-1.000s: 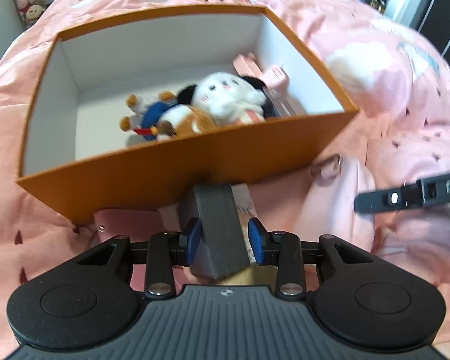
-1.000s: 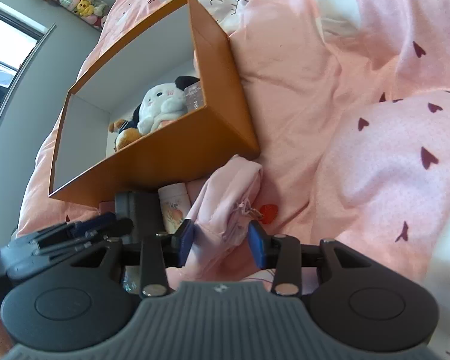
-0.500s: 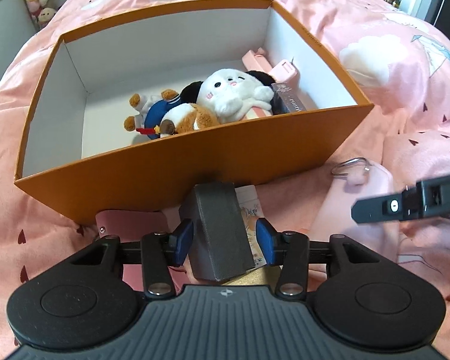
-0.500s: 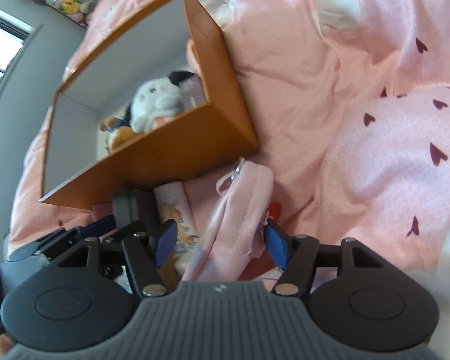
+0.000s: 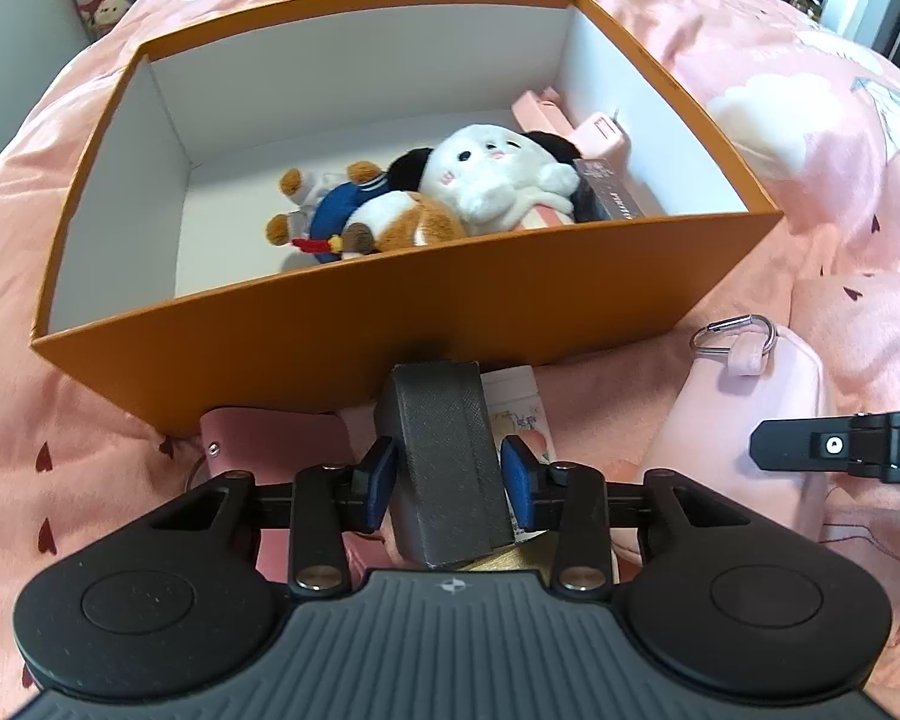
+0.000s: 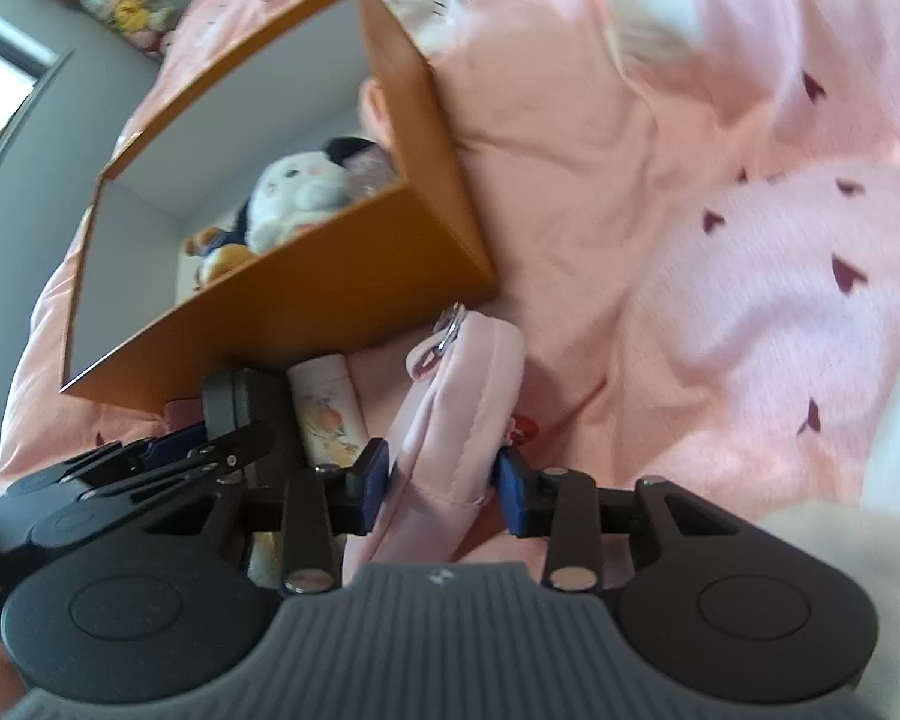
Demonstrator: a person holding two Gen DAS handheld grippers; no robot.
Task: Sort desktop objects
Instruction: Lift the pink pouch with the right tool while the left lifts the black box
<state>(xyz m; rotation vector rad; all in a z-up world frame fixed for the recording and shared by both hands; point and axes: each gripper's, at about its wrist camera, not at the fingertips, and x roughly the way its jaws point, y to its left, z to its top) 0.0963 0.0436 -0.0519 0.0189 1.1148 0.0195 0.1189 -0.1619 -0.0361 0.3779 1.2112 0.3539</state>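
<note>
Closing around the dark grey box (image 5: 444, 456) with the left gripper (image 5: 448, 479): box standing between the blue pads, left pad seemingly touching, a sliver of gap at the right pad, so not yet a firm pinch. Closing likewise with the right gripper (image 6: 444, 483) around the pink pouch (image 6: 450, 420): soft fabric bulging between the pads, left pad against it, right pad just beside it.

Orange storage box (image 5: 426, 324) straight ahead of the left gripper, plush toys (image 5: 450, 198) already inside toward its right half. Small peach-printed bottle (image 5: 519, 414) just right of the grey box, touching it; pink wallet (image 5: 276, 444) just left, under the left finger.

For a clean step: finish squeezing before lifting. Keep the left pads square on the grey box's flat sides, clear of the bottle, to avoid dragging it along. On the pouch, grip well into the body rather than a loose fold, since soft cloth likely slips. Lift straight up to clear the near wall of the storage box, then carry forward and release over the bare floor at its left.
</note>
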